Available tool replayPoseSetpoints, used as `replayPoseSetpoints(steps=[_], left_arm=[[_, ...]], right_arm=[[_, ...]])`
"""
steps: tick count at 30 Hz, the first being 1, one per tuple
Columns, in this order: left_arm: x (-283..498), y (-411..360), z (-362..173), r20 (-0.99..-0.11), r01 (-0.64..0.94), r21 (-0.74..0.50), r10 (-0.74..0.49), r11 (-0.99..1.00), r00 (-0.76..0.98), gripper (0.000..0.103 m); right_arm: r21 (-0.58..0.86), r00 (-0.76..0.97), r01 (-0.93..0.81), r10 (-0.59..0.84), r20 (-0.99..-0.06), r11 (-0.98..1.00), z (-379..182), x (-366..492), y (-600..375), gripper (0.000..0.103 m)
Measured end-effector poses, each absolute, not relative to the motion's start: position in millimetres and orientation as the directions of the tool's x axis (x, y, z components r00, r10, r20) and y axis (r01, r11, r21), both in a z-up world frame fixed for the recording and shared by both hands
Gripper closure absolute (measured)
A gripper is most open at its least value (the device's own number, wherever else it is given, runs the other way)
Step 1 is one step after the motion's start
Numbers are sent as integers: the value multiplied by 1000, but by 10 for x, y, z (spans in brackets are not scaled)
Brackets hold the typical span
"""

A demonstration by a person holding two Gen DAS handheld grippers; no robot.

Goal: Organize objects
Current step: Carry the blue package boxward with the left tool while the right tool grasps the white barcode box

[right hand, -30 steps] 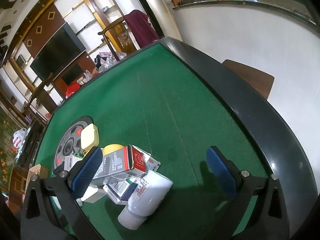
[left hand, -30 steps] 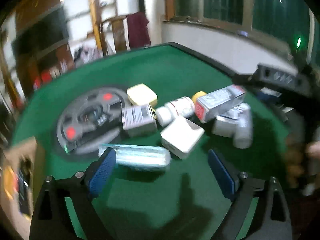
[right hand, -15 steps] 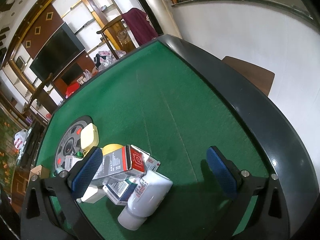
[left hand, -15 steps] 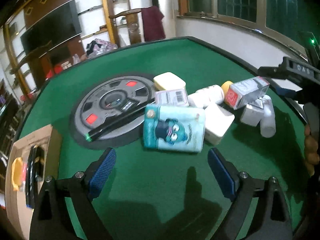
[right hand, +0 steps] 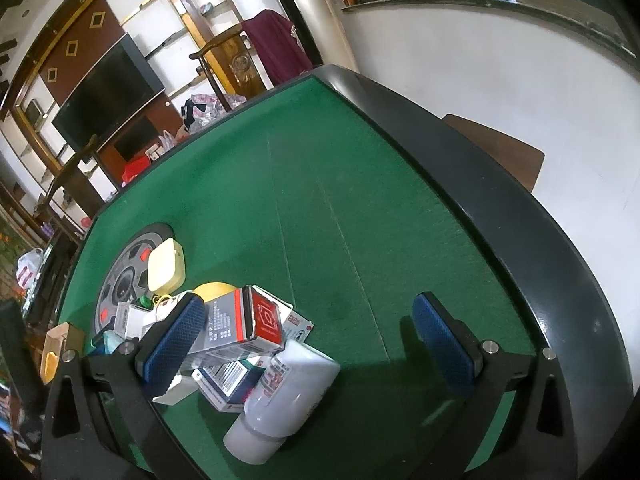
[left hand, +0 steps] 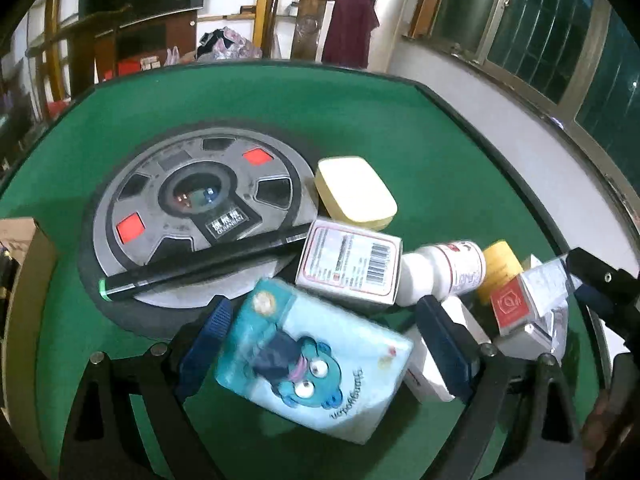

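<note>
Left gripper (left hand: 324, 344) jaws wide, straddling the blue cartoon tissue pack (left hand: 316, 364) lying on green felt, pads not pressing. Right gripper (right hand: 308, 344) wide, empty, a white bottle (right hand: 280, 396) beneath. Farther: barcode box (left hand: 350, 266), yellow case (left hand: 354, 194), black pen (left hand: 200, 266) across grey disc (left hand: 192, 204).

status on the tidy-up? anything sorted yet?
Early. Done: cardboard box at the table's left edge holds a few items. In hand: left tool open around the blue tissue pack, not gripping. Left: bottles and boxes piled, including the white bottle; right tool open, empty.
</note>
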State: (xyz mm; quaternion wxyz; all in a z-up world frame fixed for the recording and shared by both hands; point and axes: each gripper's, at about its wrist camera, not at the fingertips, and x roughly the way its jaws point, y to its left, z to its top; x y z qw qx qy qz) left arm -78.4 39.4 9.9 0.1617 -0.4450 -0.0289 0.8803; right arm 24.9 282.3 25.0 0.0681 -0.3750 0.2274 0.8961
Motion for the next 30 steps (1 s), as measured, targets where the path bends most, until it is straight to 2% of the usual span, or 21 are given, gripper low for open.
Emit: replayPoseSetpoints(steps=[2,9,12,15,19,20,22,23,24,25,27,30], left_arm=[[-740,319,106,-778,-279,-253,366,-926,-510,31],[-268,-11,92,-828,-381,-149,326,-913,-457,31],[-111,-139,115,-828,-424,-187,374,-886,-417,30],[-26,-190,129,-831,-432,-155,354,-888,-430,28],[44,-176,119,-827,-430,-134,340,-893,-447,19],[69,-147,110,-828,-432,-112,325,-895,-458,18],[169,-42,73,-826,-439,7,242,-899,-509,16],[208,-19,79,-816,-440,29,232,-898,-529,22],[211,-21,85,-821,-439,12,241,-898,-517,30],[212,-47,100,-818,-425,-9,251,-905,-517,33],[229,-123,145,-806,-392,-33,256,-919,-534,34],[277,-330,256,-781,-331,-132,304,-934,-546,34]], right_arm=[[354,-711,-298,-41,-702,-887,252,261,2833,0],[359,-709,-297,-48,-703,-885,251,263,2842,0],[360,-709,-295,-50,-704,-885,250,271,2834,0],[366,-708,-295,-55,-704,-882,246,274,2840,0],[365,-710,-294,-54,-702,-884,249,282,2833,0],[360,-711,-293,-50,-701,-886,254,285,2827,0],[348,-713,-294,-38,-700,-890,264,292,2813,0],[340,-715,-293,-31,-699,-894,272,293,2804,0],[334,-716,-293,-27,-698,-896,277,290,2800,0],[330,-716,-292,-23,-697,-898,281,289,2796,0],[320,-718,-292,-14,-696,-901,292,291,2792,0],[313,-720,-295,-6,-694,-903,298,296,2792,0]])
